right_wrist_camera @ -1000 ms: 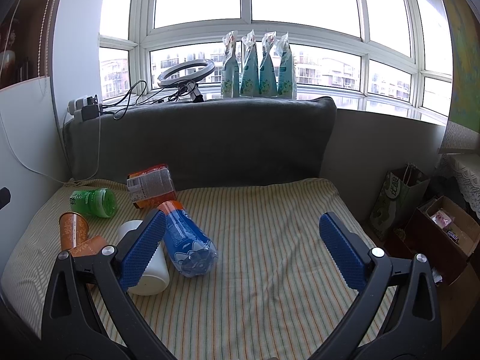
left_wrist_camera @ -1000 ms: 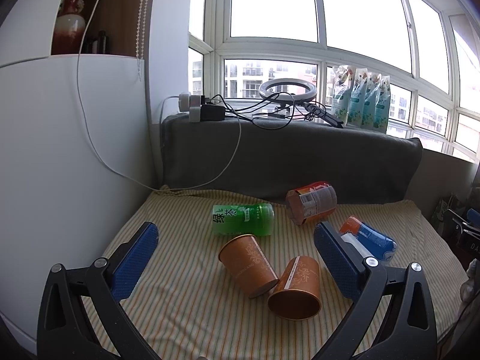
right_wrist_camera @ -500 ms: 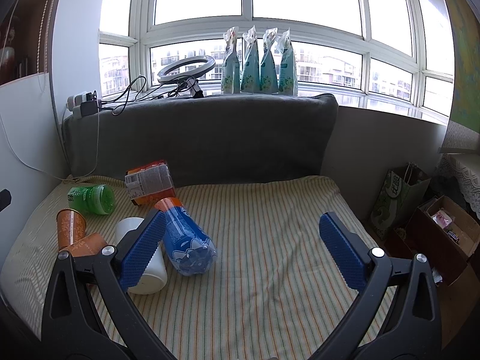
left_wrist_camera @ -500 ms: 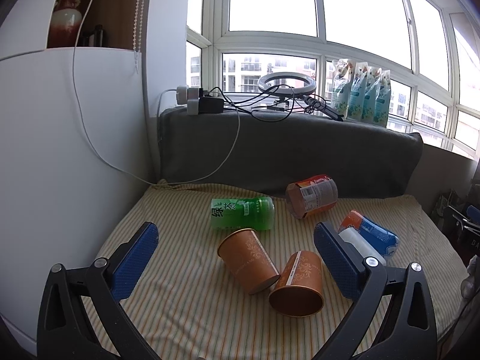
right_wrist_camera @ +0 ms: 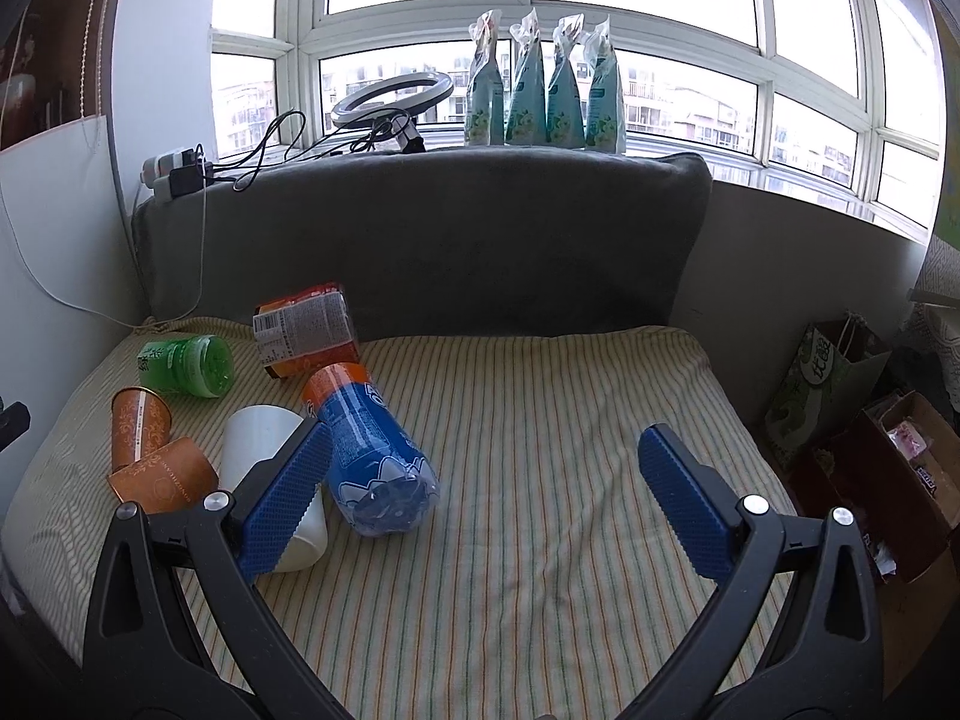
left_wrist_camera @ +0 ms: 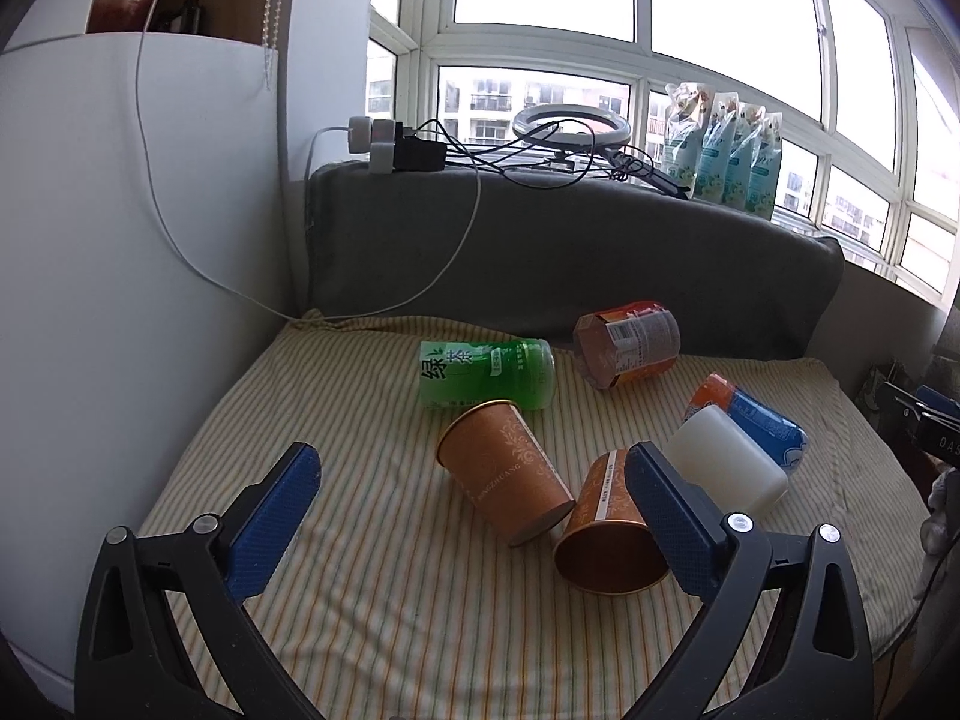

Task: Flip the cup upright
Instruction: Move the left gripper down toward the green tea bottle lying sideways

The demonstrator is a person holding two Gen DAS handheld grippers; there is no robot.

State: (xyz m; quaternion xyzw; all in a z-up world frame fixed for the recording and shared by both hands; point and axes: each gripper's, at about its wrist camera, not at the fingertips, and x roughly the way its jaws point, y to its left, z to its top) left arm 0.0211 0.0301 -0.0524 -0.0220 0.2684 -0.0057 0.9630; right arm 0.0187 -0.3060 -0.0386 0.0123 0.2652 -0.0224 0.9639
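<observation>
Two brown paper cups lie on their sides on the striped cushion. One cup (left_wrist_camera: 504,471) has its mouth facing away, the other cup (left_wrist_camera: 609,531) has its mouth toward me. A white cup (left_wrist_camera: 723,465) lies on its side to their right. My left gripper (left_wrist_camera: 474,474) is open and empty, hovering just short of the brown cups. My right gripper (right_wrist_camera: 483,459) is open and empty over the cushion's middle; the white cup (right_wrist_camera: 261,441) sits partly behind its left finger, with the brown cups (right_wrist_camera: 141,429) at far left.
A green tea bottle (left_wrist_camera: 486,372), an orange-labelled bottle (left_wrist_camera: 627,345) and a blue bottle (left_wrist_camera: 747,417) lie on the cushion (right_wrist_camera: 540,480). A grey backrest (right_wrist_camera: 420,240) stands behind, a white cabinet (left_wrist_camera: 120,240) at left. Bags and a box (right_wrist_camera: 888,456) sit on the floor at right.
The left gripper has moved forward and a little down toward the brown cups, which look larger. The right gripper has edged slightly forward. Both stay open.
</observation>
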